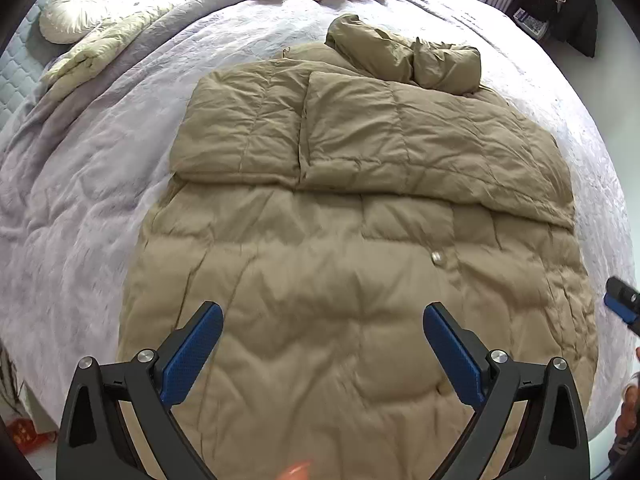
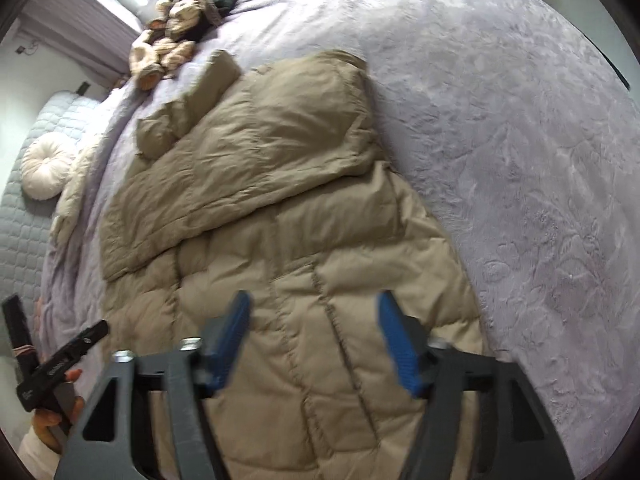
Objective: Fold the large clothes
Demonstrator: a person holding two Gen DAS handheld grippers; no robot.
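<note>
Tan padded coat (image 1: 340,280) spread flat on the lavender bed (image 1: 100,200), sleeves folded across its chest, left gripper (image 1: 323,316) and right gripper (image 2: 314,304) both gaping empty above its hem, cream cushion (image 1: 74,10) at ten o'clock

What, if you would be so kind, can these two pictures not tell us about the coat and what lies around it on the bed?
- Khaki down coat, near hem: cut off by the bottom edge and the left tongs in the left wrist view.
- Its sleeves: folded layers hide how they lie underneath.
- Striped garment pile: too small and far in the right wrist view to identify.
- Right tongs: motion-blurred there.
</note>
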